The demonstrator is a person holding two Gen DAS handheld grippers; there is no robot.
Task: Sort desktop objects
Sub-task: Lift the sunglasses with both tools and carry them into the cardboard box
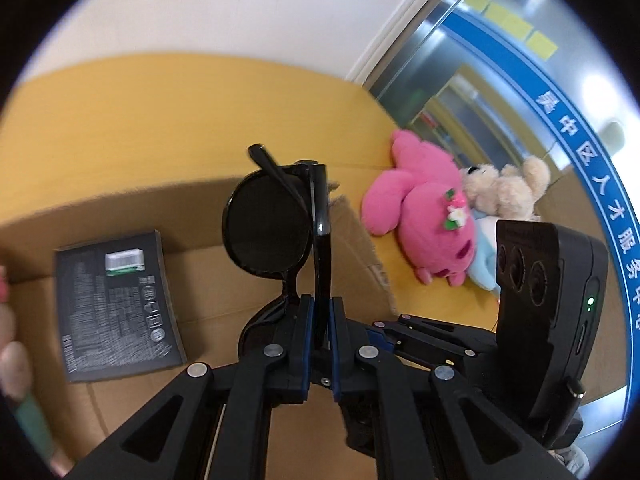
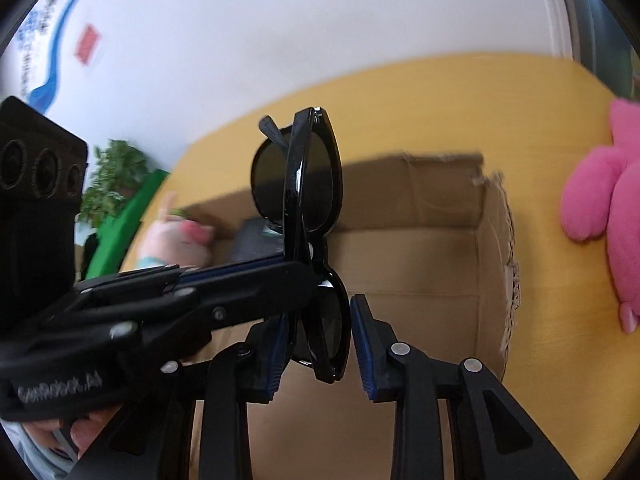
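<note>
Folded black sunglasses [image 1: 272, 232] stand upright over an open cardboard box [image 1: 352, 216]. My left gripper [image 1: 322, 320] is shut on the sunglasses near their middle. In the right wrist view the sunglasses [image 2: 304, 200] hang between my right gripper's [image 2: 320, 344] blue pads [image 2: 366, 352], which stand apart around the lower lens with a gap on the right side. The left gripper [image 2: 292, 268] comes in from the left there, clamped on the frame. A black booklet [image 1: 116, 308] lies inside the box.
A pink plush toy [image 1: 424, 216] and a cream teddy [image 1: 504, 188] lie on the yellow table [image 1: 120, 120] right of the box. A small pink toy [image 2: 180, 240] sits in the box's far left. A glass wall stands at the right.
</note>
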